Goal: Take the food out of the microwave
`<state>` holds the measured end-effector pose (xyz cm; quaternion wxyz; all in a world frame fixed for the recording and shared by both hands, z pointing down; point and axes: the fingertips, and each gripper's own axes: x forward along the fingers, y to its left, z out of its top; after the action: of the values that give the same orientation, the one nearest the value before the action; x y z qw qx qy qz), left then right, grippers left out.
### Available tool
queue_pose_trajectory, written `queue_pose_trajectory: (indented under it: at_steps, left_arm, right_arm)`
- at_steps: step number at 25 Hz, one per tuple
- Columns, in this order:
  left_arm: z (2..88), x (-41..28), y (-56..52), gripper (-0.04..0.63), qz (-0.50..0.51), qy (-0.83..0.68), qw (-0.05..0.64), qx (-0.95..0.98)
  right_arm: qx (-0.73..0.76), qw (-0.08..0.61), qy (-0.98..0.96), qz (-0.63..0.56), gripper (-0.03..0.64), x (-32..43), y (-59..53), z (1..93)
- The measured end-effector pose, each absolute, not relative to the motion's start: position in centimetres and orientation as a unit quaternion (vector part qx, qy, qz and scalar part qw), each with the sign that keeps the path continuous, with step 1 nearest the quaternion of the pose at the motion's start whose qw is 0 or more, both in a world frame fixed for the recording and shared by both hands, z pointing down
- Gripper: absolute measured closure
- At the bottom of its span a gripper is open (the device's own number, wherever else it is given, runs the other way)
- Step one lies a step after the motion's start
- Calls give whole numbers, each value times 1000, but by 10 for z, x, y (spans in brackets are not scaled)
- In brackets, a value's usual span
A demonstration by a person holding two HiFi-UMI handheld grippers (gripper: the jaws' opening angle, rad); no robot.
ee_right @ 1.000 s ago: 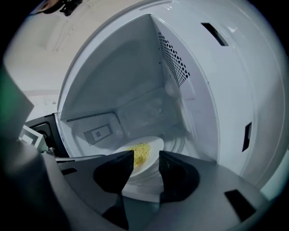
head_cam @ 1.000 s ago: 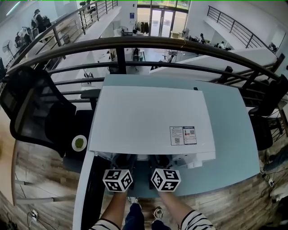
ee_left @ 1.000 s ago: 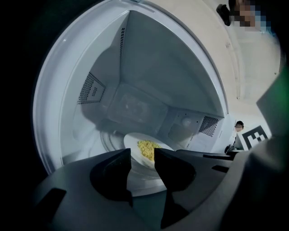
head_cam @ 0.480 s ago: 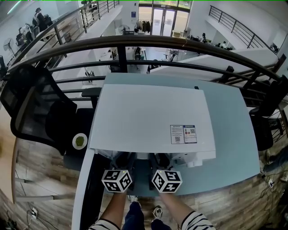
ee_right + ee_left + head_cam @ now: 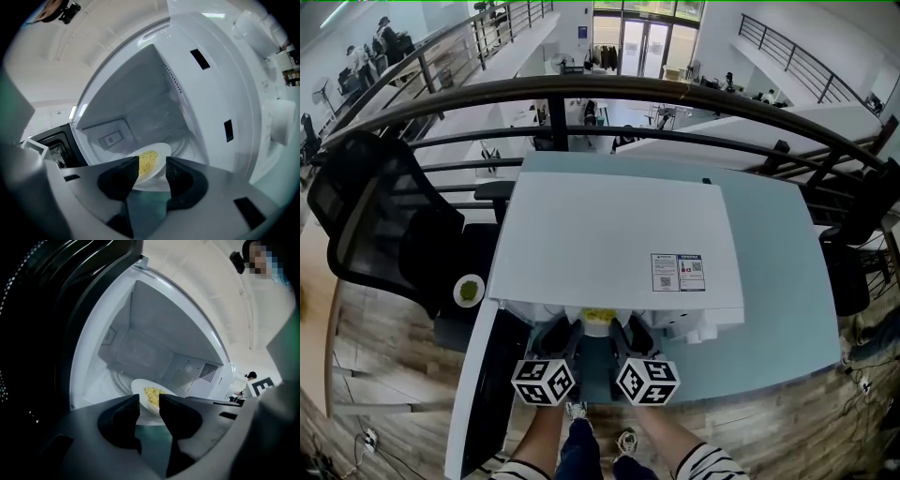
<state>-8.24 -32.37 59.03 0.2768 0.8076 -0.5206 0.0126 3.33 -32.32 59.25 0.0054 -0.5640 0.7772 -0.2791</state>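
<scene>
A white microwave (image 5: 619, 244) stands on a teal table (image 5: 778, 281), its dark door (image 5: 492, 394) swung open to the left. A white plate (image 5: 598, 319) of yellow food (image 5: 598, 314) shows just at the front of the opening. The left gripper (image 5: 565, 339) and the right gripper (image 5: 623, 337) sit side by side at that opening. In the left gripper view the left gripper (image 5: 150, 401) is closed on the plate (image 5: 138, 386) at its rim. In the right gripper view the right gripper (image 5: 152, 166) grips the plate (image 5: 163, 152) from the other side, with the yellow food (image 5: 147, 161) just beyond the jaws.
A black mesh chair (image 5: 384, 225) stands left of the table, with a small round dish (image 5: 469, 289) beside it. A dark railing (image 5: 600, 89) runs behind the table. The microwave's white cavity (image 5: 140, 333) lies behind the plate. My feet (image 5: 600, 427) are below the table edge.
The plate with the yellow food has come forward and now shows at the microwave's front edge. Both grippers have drawn back a little toward me. The open door shows more fully.
</scene>
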Motion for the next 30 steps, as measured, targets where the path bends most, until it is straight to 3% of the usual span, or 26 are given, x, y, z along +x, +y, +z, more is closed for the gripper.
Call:
queue_pose_trajectory:
  at_steps: [15,30]
  left_arm:
    - [603,-86,-319,459,-73,-502,389,769]
    - [605,-82,-305,515,-84,-494,414,760]
  right_arm:
    - [-545,44,764,-343,456,37,-321,604]
    - [-537,43,758,-368,525,40,-307,608]
